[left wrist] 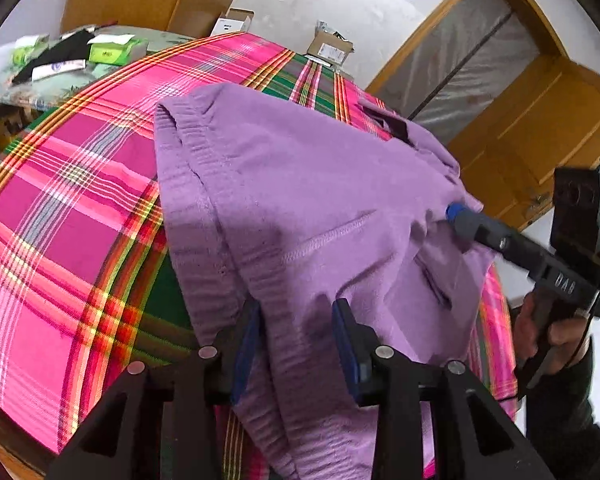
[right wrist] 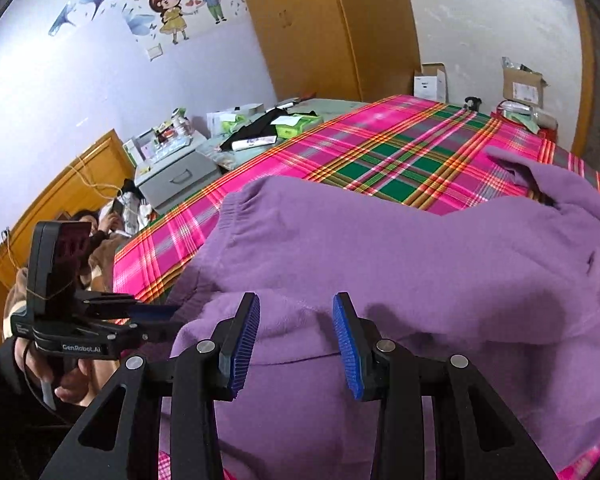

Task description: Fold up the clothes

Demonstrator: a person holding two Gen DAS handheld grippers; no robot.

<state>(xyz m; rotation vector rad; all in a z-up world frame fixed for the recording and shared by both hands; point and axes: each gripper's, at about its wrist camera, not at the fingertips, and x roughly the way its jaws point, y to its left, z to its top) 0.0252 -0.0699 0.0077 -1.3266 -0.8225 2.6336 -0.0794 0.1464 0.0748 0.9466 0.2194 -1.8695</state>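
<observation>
A purple fleece garment (right wrist: pixel 400 264) is lying rumpled on the plaid bedspread (left wrist: pixel 80 208), half spread for folding. The left gripper (left wrist: pixel 296 336) is straddling its ribbed hem, jaws apart; the right gripper (right wrist: pixel 296 344) is hovering over the soft pile, unclenched (nothing pinched yet).

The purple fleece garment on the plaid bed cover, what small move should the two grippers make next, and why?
Probably close the right gripper on the fold of the purple fleece garment between its open jaws. The garment lies rumpled on the pink and green plaid bed cover. In the left wrist view, the left gripper also stands open over the fleece, so neither seems to hold it yet.
</observation>
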